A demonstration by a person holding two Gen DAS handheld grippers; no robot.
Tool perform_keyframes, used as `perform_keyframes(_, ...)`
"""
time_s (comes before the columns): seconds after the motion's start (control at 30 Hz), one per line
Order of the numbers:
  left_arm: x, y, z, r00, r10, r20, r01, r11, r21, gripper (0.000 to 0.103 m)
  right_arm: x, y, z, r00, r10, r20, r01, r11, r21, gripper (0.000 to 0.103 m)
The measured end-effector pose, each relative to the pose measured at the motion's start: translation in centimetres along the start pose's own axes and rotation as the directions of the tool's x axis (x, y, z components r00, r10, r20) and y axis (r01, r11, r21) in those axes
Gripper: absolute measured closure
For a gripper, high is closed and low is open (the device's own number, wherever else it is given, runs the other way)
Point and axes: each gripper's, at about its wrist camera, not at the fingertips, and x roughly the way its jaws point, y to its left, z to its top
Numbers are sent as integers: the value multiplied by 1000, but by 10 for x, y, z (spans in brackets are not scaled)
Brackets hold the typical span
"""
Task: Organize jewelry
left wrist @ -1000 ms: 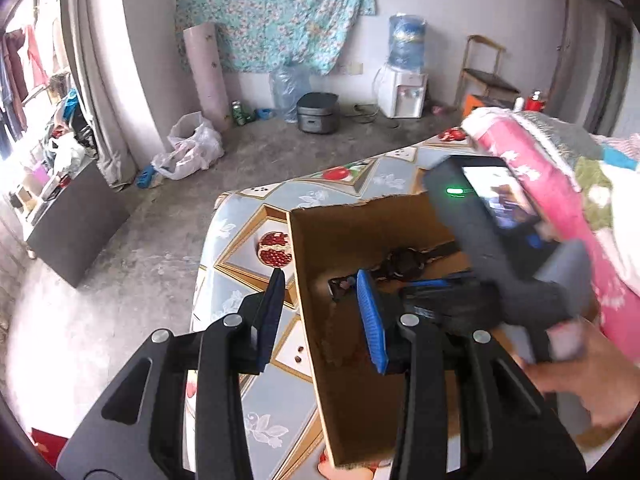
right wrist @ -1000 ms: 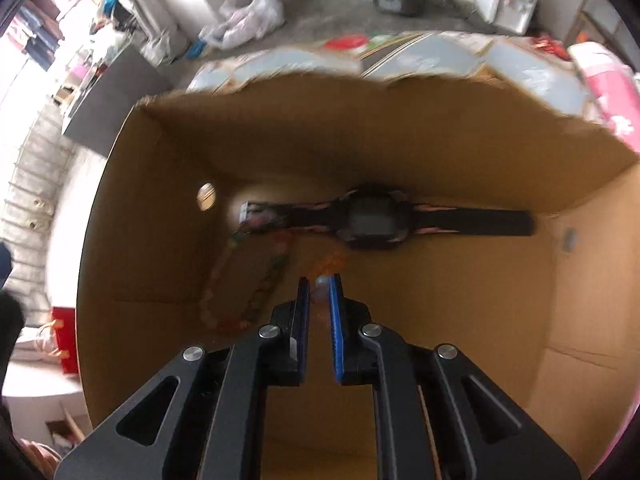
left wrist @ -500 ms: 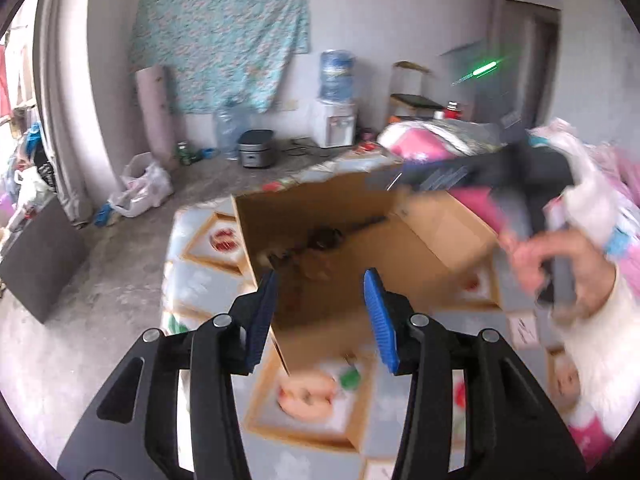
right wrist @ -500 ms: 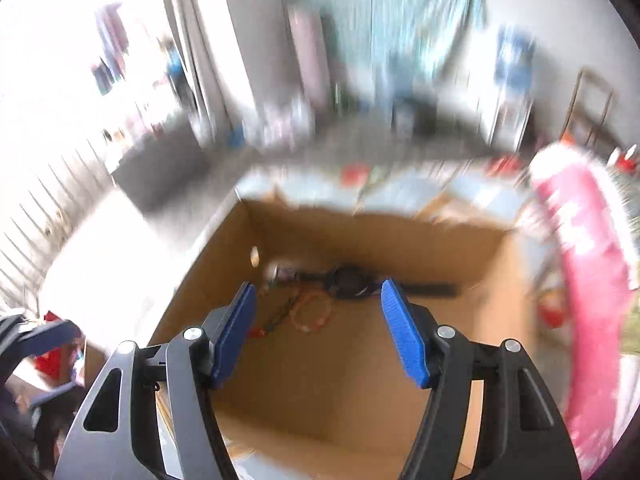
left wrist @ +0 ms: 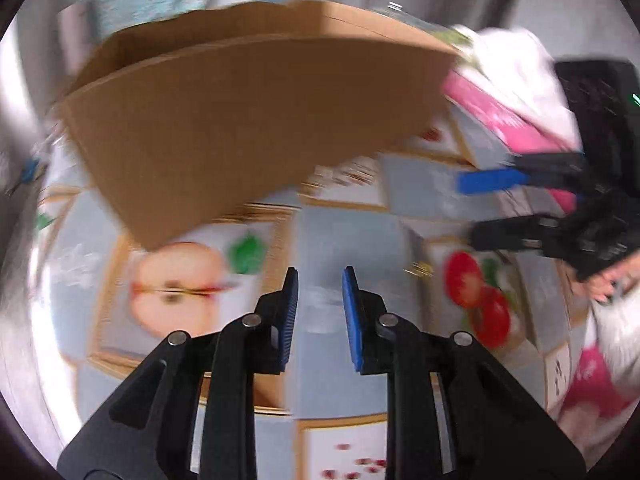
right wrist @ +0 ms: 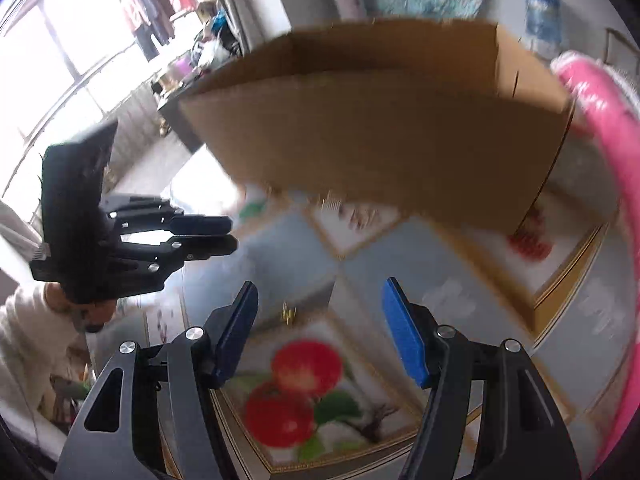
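A brown cardboard box [left wrist: 248,112] [right wrist: 380,120] stands on the fruit-print tablecloth [left wrist: 340,236], and only its outer wall shows, so its contents are hidden. A small gold jewelry piece [right wrist: 288,314] [left wrist: 418,270] lies on the cloth in front of the box. My right gripper [right wrist: 320,292] hangs open just short of it, nothing between its blue pads. My left gripper [left wrist: 319,292] hovers low over the cloth, its jaws closing on nothing, with a narrow gap left. Each gripper shows in the other's view: the left gripper [right wrist: 230,234], the right gripper [left wrist: 466,208].
Pink bedding [right wrist: 600,92] [left wrist: 504,116] lies to the right of the box. A person's hand and white sleeve [left wrist: 612,312] hold the right gripper. A water dispenser bottle [right wrist: 540,20] and a floral wall cloth stand at the back. Both views are motion-blurred.
Both grippers drew back from the box and dropped to the cloth in front of it. The right jaws went from shut, inside the box, to wide open. The left jaws narrowed.
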Motion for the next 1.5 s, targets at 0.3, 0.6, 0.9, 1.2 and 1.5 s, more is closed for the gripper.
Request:
perform_keyframes(0.3,23,-70,-5,1000,22,15,-25,967,254,73,-15,-29,-2,996,-27,83,17,994,112,39)
perform_keyframes(0.6,20,-82,-10,994,101,47,-110,952,285,101,15,-16,23,998,-15,61,15,1000,0,39)
perform_keyframes(0.9,-2,-38,-22,992,112,55,-119,984,134,101,61,-4,55,995,-99,6,99,983,-155,68)
perform_keyframes(1.2,-9,-28,-28,994,90,58,-96,989,112,101,68,-6,65,987,-158,37,162,972,-171,91)
perform_keyframes(1.5,-13,-9,-19,993,93,66,-99,992,84,101,56,-12,53,991,-122,51,127,984,-123,101)
